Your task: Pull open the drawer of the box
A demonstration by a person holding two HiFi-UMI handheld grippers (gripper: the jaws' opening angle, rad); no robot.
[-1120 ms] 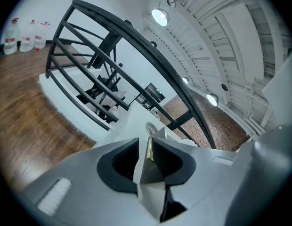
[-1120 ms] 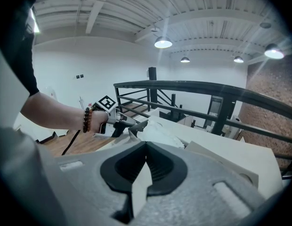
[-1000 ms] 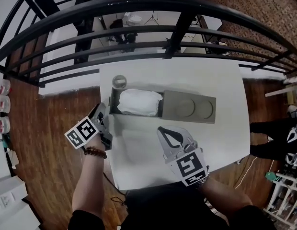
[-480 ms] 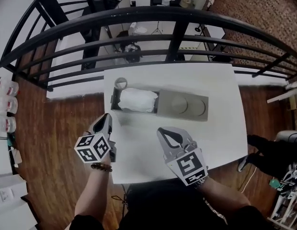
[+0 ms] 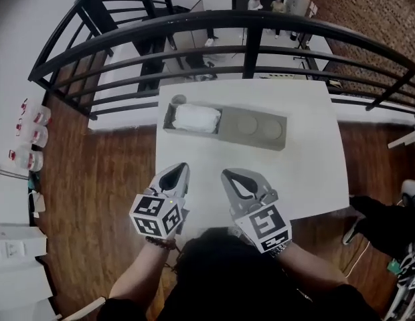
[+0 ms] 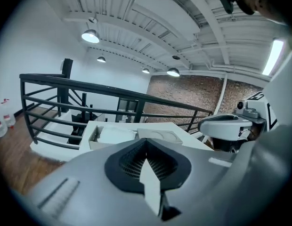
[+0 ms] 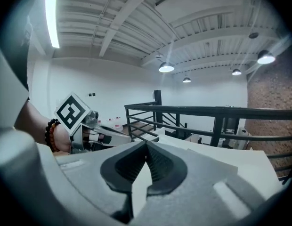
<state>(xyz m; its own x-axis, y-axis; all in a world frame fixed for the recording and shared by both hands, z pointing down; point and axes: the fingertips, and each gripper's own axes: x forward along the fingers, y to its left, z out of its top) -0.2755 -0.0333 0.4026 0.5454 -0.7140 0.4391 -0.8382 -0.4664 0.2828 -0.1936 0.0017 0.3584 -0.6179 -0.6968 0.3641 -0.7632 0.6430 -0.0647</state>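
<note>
A grey box [image 5: 254, 126] lies across the far part of the white table [image 5: 308, 166]. Its drawer [image 5: 193, 118] stands pulled out to the left, with a white crumpled bag inside. Both grippers are held close to my body at the near table edge, far from the box. My left gripper [image 5: 183, 168] is shut and empty. So is my right gripper [image 5: 225, 174] beside it. The left gripper view shows its shut jaws, the box [image 6: 158, 134] with the drawer [image 6: 109, 134] beyond, and the right gripper [image 6: 228, 126]. The right gripper view shows the left gripper [image 7: 96, 130].
A small round cup [image 5: 179, 99] stands at the drawer's far left corner. A black metal railing [image 5: 251, 45] runs behind the table. Wooden floor surrounds it, with several bottles [image 5: 30, 129] at the left and a person's shoe [image 5: 358, 226] at the right.
My left gripper has drawn back from beside the drawer to the near table edge, next to the right gripper. The head view has backed away, so the box looks smaller. The drawer stays open.
</note>
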